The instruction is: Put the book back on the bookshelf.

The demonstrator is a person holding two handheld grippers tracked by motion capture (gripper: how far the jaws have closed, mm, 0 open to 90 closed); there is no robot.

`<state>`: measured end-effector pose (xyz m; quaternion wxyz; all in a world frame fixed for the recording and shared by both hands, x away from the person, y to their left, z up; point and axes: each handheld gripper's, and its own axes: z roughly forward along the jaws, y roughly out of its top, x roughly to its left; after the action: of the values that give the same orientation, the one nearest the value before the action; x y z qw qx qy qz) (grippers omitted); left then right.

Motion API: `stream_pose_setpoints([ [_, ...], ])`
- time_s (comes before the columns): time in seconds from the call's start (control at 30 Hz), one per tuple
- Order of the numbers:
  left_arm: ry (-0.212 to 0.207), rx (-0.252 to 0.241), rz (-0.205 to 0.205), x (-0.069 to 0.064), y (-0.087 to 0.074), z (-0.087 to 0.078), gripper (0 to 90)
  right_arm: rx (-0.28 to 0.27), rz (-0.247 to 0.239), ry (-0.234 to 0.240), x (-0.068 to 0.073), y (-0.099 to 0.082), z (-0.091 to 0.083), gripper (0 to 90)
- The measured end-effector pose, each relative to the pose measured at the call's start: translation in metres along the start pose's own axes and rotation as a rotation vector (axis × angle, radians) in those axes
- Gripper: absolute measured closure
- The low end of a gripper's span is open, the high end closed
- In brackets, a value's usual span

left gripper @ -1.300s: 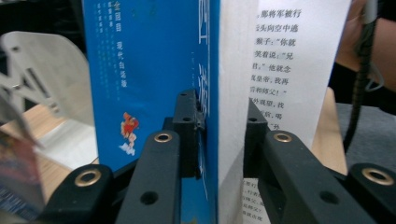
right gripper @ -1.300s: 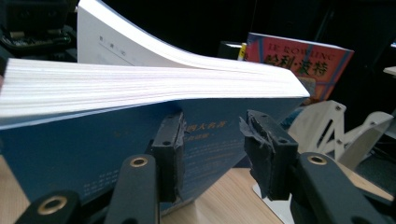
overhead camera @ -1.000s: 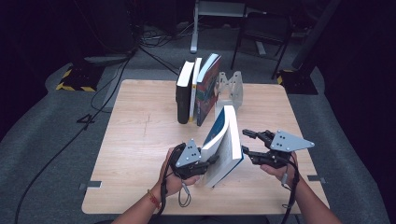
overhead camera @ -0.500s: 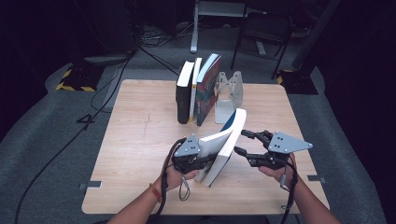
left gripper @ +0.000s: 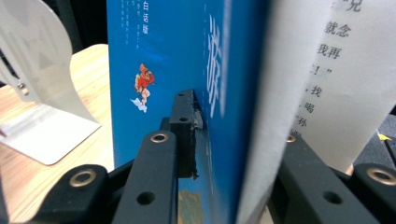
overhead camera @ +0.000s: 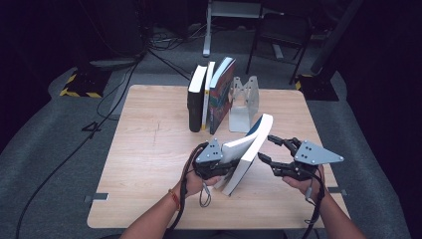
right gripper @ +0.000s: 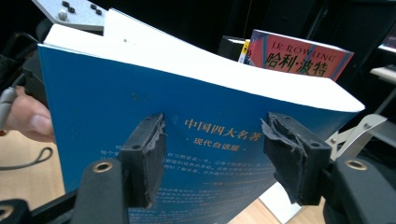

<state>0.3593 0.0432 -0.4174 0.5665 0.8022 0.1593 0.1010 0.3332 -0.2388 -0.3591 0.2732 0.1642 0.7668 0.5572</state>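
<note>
A blue-covered book (overhead camera: 250,143) with white pages is held tilted above the table (overhead camera: 149,149), its top leaning to the right. My left gripper (overhead camera: 226,167) is shut on its lower part. In the left gripper view one pad presses the blue cover (left gripper: 159,56) and the other jaw sits behind the pages; these jaws (left gripper: 233,126) have just eased open slightly with the book still clamped. My right gripper (overhead camera: 266,148) stands open just right of the book. Its jaws (right gripper: 215,149) face the back cover (right gripper: 140,93), have just been opening, and hold nothing between them.
Three books (overhead camera: 209,94) stand upright at the table's far middle, with a metal bookend (overhead camera: 244,102) just right of them. The colourful book (right gripper: 299,53) shows behind the blue one. A chair (overhead camera: 281,30) and cables (overhead camera: 119,84) lie beyond the table.
The blue book has tipped from nearly upright to leaning right, its top edge nearer the right gripper. The left hand shifted slightly. The right jaws stand a little wider.
</note>
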Motion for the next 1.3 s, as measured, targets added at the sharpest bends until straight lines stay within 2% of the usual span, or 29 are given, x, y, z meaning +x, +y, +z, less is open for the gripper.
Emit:
stream_pose_setpoints([
  [0.07, 0.005, 0.012, -0.006, 0.0, -0.001, -0.004, 70.0, -0.002, -0.004, -0.001, 0.002, 0.001, 0.002, 39.8],
  [0.23, 0.048, 0.046, 0.001, 0.002, -0.004, -0.015, 67.1, 0.01, -0.006, 0.02, 0.008, 0.003, 0.006, 42.3],
  [0.3, 0.046, 0.055, 0.004, 0.002, -0.005, -0.018, 67.0, 0.012, -0.008, 0.02, 0.009, 0.003, 0.006, 42.2],
  [0.33, 0.047, 0.069, 0.023, 0.001, -0.007, -0.022, 66.1, 0.023, -0.012, 0.037, 0.012, 0.002, 0.008, 41.9],
  [0.4, 0.043, 0.078, 0.022, -0.001, -0.008, -0.024, 63.9, 0.037, -0.021, 0.052, 0.014, 0.001, 0.01, 41.6],
  [0.47, 0.032, 0.125, 0.049, -0.006, -0.014, -0.029, 61.6, 0.056, -0.033, 0.069, 0.017, -0.001, 0.013, 41.3],
  [0.53, 0.017, 0.146, 0.045, -0.008, -0.019, -0.03, 54.9, 0.069, -0.048, 0.079, 0.019, -0.003, 0.015, 41.0],
  [0.6, 0.022, 0.16, 0.039, -0.009, -0.024, -0.03, 46.5, 0.081, -0.045, 0.081, 0.02, -0.005, 0.018, 40.9],
  [0.63, 0.032, 0.183, 0.027, -0.011, -0.029, -0.03, 42.1, 0.088, -0.043, 0.085, 0.021, -0.007, 0.019, 40.8],
  [0.7, 0.029, 0.228, 0.01, -0.013, -0.039, -0.027, 39.4, 0.093, -0.041, 0.085, 0.022, -0.009, 0.02, 40.8],
  [0.83, 0.022, 0.284, 0.007, -0.025, -0.05, -0.019, 27.2, 0.105, 0.001, 0.1, 0.021, -0.018, 0.028, 40.2],
  [0.9, 0.022, 0.281, 0.007, -0.034, -0.05, -0.013, 23.0, 0.113, 0.023, 0.099, 0.021, -0.022, 0.032, 39.4],
  [1.03, 0.091, 0.276, 0.012, -0.051, -0.046, 0.0, 16.9, 0.124, 0.013, 0.066, 0.027, -0.026, 0.04, 37.4],
  [1.07, 0.111, 0.269, 0.005, -0.052, -0.045, 0.002, 15.0, 0.124, 0.015, 0.06, 0.028, -0.026, 0.041, 36.7],
  [1.1, 0.111, 0.269, 0.005, -0.052, -0.045, 0.002, 15.8, 0.124, 0.015, 0.06, 0.028, -0.026, 0.041, 36.7],
  [1.2, 0.167, 0.234, -0.017, -0.053, -0.044, 0.004, 18.5, 0.119, 0.035, 0.045, 0.03, -0.028, 0.046, 33.0],
  [1.23, 0.186, 0.218, -0.042, -0.052, -0.045, 0.005, 19.4, 0.119, 0.035, 0.043, 0.03, -0.028, 0.047, 33.1],
  [1.3, 0.219, 0.193, -0.065, -0.053, -0.045, 0.007, 20.2, 0.117, 0.032, 0.04, 0.03, -0.028, 0.048, 32.9],
])
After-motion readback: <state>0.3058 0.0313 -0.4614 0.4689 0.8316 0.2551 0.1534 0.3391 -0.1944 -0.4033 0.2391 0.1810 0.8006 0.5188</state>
